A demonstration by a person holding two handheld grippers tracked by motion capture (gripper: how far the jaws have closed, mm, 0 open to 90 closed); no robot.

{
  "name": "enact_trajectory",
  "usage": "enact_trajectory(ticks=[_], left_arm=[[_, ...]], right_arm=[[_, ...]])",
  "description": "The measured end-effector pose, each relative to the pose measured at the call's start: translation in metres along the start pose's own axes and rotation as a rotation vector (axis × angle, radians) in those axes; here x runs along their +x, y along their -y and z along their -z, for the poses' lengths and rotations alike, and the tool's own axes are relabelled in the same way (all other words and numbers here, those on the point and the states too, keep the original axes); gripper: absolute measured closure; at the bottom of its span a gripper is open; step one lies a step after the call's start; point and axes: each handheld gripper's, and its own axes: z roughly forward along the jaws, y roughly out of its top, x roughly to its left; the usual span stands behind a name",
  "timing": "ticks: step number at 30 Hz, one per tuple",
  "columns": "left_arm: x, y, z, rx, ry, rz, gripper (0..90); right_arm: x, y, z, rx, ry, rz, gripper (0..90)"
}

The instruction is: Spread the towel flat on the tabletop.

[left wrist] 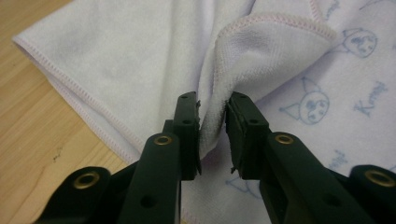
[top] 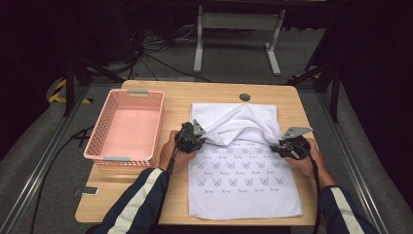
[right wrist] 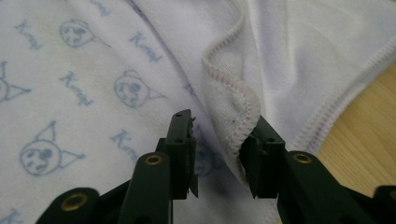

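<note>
- Left gripper (left wrist: 213, 135): jaws parted a little, a fold of towel (top: 243, 190) between them, brushing one pad, not pinched.
- Right gripper (right wrist: 218, 154): jaws narrowly apart, stitched hem resting against one pad, no squeeze.
- Towel: soft white terry with pale blue cat faces, flat on the wooden table (top: 175, 97), far edge folded back toward the middle.
- Pink plastic basket (top: 100, 141) with lattice walls, just left of the towel.

White towel (top: 243, 185) half-folded on table (top: 180, 95) (pink basket (top: 127, 124) alongside)
</note>
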Motion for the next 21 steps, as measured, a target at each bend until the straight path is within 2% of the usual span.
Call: enact_trajectory(ticks=[2,3,4,5,6,7,8,10,12,14,15,16,17,18,20,21], left_arm=[[-0.001,-0.002,0.001,-0.018,0.004,-0.012,67.9],[-0.001,-0.002,0.001,-0.018,0.004,-0.012,73.2],[-0.003,-0.002,0.001,-0.007,-0.003,-0.027,73.2],[-0.002,-0.002,0.004,-0.018,0.001,-0.047,81.4],[-0.002,-0.002,0.004,-0.018,0.001,-0.047,84.8],[-0.001,-0.003,0.011,-0.029,-0.018,-0.042,86.5],[-0.001,-0.003,0.011,-0.029,-0.018,-0.042,87.3],[-0.001,-0.006,0.025,-0.050,-0.020,-0.043,87.7],[-0.002,-0.008,0.035,-0.075,0.002,-0.049,87.9],[-0.004,-0.008,0.041,-0.085,0.001,-0.053,87.8],[-0.007,-0.008,0.049,-0.105,0.007,-0.060,87.8],[-0.013,-0.006,0.063,-0.115,-0.003,-0.099,87.8],[-0.013,-0.006,0.063,-0.115,-0.003,-0.099,87.8],[-0.016,-0.004,0.070,-0.122,0.003,-0.108,87.8],[-0.023,0.003,0.086,-0.132,0.010,-0.126,87.8],[-0.026,0.007,0.090,-0.134,0.023,-0.131,87.8]], right_arm=[[0.003,-0.003,-0.001,-0.010,0.008,0.000,72.8],[0.004,-0.004,0.000,-0.019,0.005,0.004,82.3],[0.004,-0.004,0.000,-0.019,0.005,0.004,82.3],[0.005,-0.006,0.003,-0.029,0.004,0.016,85.1],[0.005,-0.006,0.005,-0.039,0.001,0.013,87.3],[0.005,-0.006,0.008,-0.047,0.002,0.015,87.7],[0.005,-0.007,0.012,-0.058,0.004,0.014,87.7],[0.004,-0.008,0.021,-0.097,0.001,0.001,87.9],[0.004,-0.009,0.033,-0.125,0.005,0.004,87.9],[0.005,-0.009,0.044,-0.157,-0.015,0.000,87.9],[0.005,-0.009,0.044,-0.157,-0.015,0.000,87.9],[0.008,-0.008,0.060,-0.190,-0.039,0.018,87.9],[0.010,-0.007,0.066,-0.199,-0.061,0.038,87.8],[0.010,-0.007,0.066,-0.199,-0.061,0.038,87.8],[0.018,-0.003,0.082,-0.213,-0.111,0.086,87.8],[0.021,0.000,0.087,-0.214,-0.115,0.107,87.8]])
